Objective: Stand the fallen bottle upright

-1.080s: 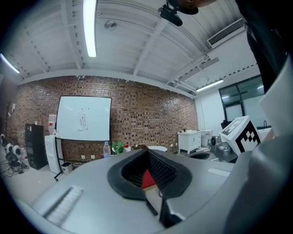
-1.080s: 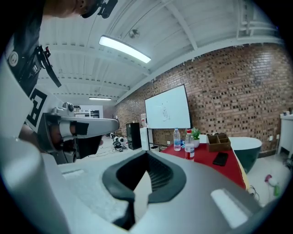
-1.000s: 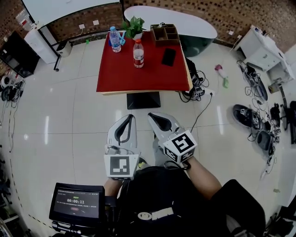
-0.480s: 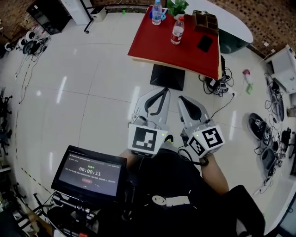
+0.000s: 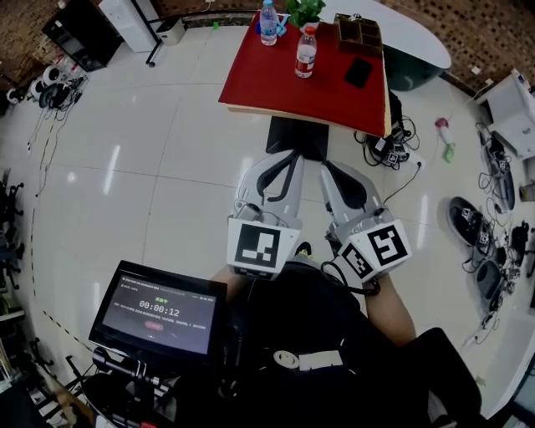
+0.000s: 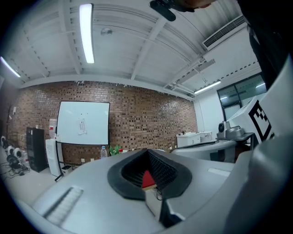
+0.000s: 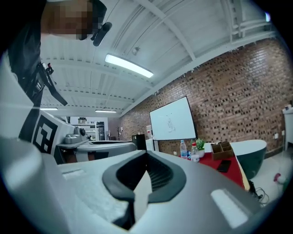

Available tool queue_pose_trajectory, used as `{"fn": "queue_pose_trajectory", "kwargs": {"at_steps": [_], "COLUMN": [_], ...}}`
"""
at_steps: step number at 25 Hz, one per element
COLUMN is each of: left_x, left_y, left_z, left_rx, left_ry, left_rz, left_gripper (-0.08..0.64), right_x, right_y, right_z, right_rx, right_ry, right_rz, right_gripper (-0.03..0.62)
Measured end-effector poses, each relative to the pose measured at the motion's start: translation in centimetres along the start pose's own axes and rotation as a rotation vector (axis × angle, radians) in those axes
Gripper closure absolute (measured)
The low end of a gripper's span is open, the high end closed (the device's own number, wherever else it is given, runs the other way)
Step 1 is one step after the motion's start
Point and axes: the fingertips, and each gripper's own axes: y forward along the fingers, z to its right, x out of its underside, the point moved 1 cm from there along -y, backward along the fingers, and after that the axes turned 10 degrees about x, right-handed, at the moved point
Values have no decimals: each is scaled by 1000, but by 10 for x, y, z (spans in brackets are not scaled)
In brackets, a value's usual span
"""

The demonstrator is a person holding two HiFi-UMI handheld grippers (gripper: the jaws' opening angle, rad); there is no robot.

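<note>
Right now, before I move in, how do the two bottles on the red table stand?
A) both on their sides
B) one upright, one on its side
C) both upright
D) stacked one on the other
C: in the head view the blue-capped bottle and the red-capped bottle both stand cap up on the red table, apart from each other.
</note>
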Motion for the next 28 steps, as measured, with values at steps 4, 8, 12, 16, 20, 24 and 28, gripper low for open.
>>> {"fn": "queue_pose_trajectory", "kwargs": {"at_steps": [4,8,12,16,20,24,28], "left_x": [-6,-12,-13,-12,-9,-11,-11], "left_y": [6,11,13,13,16,15,15], "left_z": [4,7,9,8,10,7,7], "left_rx": [6,17,21,12,21,14,13], "left_ry": [7,12,9,8,10,11,14], "left_rz": [3,8,9,-11,-16,4,2], "left_gripper": [554,554,554,554,554,554,554], "right_x": [-4,-7,-16,-14,-3,-1,-2], "right_y": [-1,-2,-1,2,2,5,6], "right_z": [4,7,9,10,13,12,10], "right_rx": [-2,3,1,-3,20,15,7], "right_ry": [-5,-3,-8,-10,-3,1,0], "right_rz": [6,8,24,18,2,0,4], "right_gripper": [591,590,591,590,591,591,591]}}
